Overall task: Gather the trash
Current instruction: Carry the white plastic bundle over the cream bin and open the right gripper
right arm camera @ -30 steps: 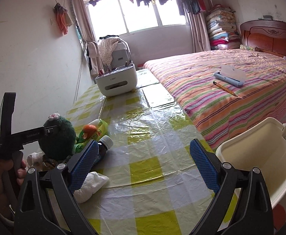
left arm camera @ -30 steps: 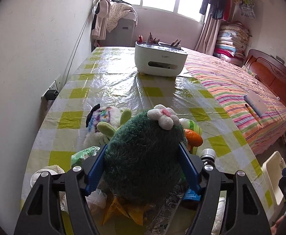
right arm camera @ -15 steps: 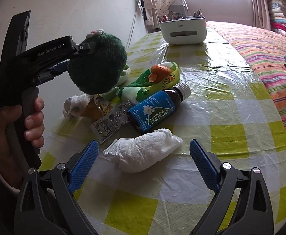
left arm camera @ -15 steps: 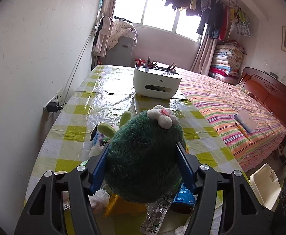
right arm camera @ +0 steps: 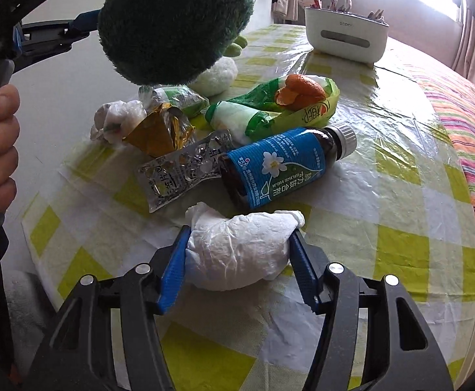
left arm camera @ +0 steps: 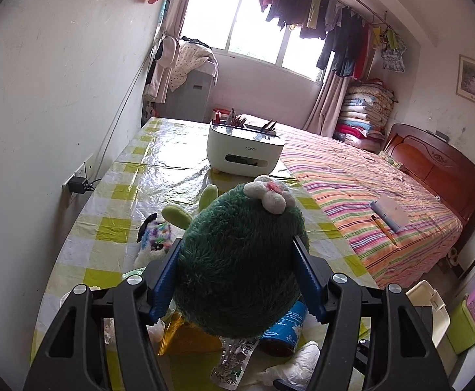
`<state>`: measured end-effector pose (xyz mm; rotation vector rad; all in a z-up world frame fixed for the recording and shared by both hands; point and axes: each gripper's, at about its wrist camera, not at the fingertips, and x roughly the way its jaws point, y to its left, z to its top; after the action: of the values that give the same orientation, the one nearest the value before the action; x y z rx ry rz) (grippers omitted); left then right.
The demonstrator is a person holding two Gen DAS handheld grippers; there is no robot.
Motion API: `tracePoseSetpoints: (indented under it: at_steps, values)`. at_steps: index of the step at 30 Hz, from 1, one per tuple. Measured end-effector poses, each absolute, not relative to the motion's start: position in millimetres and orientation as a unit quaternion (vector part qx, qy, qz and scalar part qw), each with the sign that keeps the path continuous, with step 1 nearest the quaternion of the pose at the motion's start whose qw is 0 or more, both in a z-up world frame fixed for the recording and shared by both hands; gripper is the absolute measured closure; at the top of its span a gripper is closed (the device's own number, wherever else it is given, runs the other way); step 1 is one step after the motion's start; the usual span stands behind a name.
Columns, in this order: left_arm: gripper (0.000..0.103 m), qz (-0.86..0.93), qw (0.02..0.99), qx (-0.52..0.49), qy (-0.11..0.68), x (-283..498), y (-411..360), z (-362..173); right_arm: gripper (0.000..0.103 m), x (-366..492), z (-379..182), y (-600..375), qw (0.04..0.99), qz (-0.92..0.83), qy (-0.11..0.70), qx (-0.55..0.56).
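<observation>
A crumpled white tissue wad (right arm camera: 237,254) lies low in the centre of the right wrist view on the yellow-checked tablecloth (right arm camera: 400,195), pinched between the blue pads of the right gripper (right arm camera: 237,257), whose fingers press both its ends. Just above it lie a brown bottle with a blue label (right arm camera: 279,166), a flattened clear blister pack (right arm camera: 178,172), a gold foil wrapper (right arm camera: 159,130) and a green bag holding orange peel (right arm camera: 289,104). At upper left the left gripper (left arm camera: 237,280) is clamped on a green plush toy (left arm camera: 240,260), held up off the table. A white desk organizer (right arm camera: 344,36) stands at upper right.
</observation>
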<state>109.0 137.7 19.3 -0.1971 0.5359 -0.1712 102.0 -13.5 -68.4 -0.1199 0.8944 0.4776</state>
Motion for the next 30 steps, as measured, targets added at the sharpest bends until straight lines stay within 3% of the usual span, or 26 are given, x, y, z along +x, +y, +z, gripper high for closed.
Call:
tracePoseSetpoints:
  at_steps: [6, 30]
  values:
    - [0.041, -0.091, 0.958, -0.088, 0.257, 104.6, 124.3, 22.2, 0.06, 93.2, -67.7, -24.8, 0.878, 0.224, 0.42, -0.043]
    - [0.041, -0.114, 0.958, -0.025, 0.262, 99.5, 34.5, 14.1, 0.06, 66.9, -40.2, -152.0, 0.928, 0.036, 0.361, 0.083]
